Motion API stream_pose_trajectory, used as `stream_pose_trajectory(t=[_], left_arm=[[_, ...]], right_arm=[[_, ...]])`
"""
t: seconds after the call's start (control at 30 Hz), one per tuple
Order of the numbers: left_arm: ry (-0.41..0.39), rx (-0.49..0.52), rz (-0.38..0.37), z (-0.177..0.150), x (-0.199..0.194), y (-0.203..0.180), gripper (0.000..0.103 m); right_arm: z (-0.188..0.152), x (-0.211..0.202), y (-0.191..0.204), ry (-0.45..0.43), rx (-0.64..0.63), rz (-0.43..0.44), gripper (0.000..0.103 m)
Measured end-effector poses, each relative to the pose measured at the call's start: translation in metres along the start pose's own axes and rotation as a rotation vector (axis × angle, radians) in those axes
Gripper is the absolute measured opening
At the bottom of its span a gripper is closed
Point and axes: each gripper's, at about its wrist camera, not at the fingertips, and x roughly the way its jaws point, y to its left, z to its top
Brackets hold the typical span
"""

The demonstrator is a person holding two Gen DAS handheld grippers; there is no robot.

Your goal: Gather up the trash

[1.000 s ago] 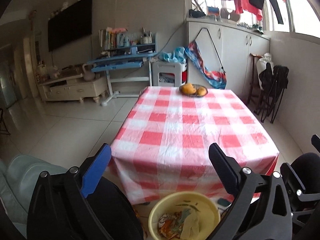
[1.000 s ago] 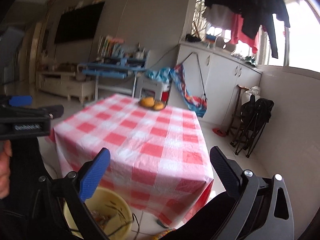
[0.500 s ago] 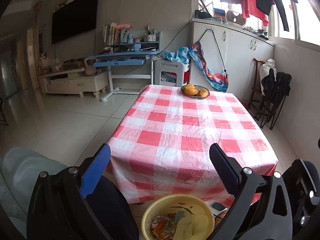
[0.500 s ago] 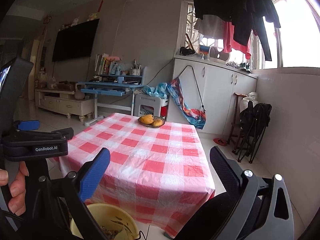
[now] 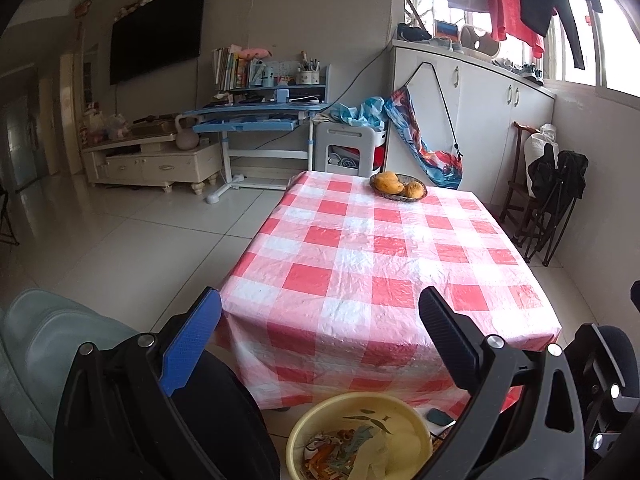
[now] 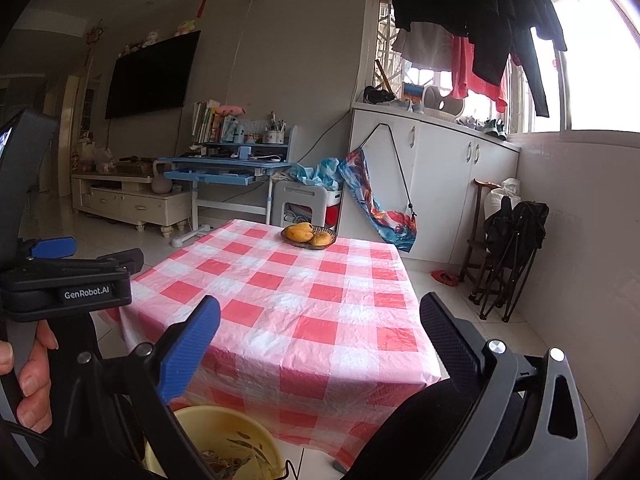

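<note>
Left wrist view: you look from above the near edge of the red-and-white checked tablecloth table [image 5: 384, 264], facing its length toward the wall-mounted black television [image 5: 156, 32].
Right wrist view: you sit slightly further right, angled leftward, similarly close.
Shared: both show the table, the dark bowl of yellow fruit [image 6: 309, 234], and the round yellow plastic basin [image 5: 360, 436] below, probably on the floor.

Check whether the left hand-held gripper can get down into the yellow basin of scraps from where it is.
Probably yes: the left hand-held gripper is open, and the yellow basin sits just below it on the floor, nothing between them.
</note>
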Motion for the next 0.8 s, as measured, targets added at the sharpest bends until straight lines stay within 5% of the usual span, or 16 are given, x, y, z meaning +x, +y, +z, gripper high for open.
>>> stream_pose_trajectory(t=[0.8], left_arm=[[0.009, -0.002, 0.014, -0.0013, 0.0052, 0.0045, 0.096]], right_arm=[[-0.0012, 0.0032, 0.0084, 0.017, -0.034, -0.005, 0.095]])
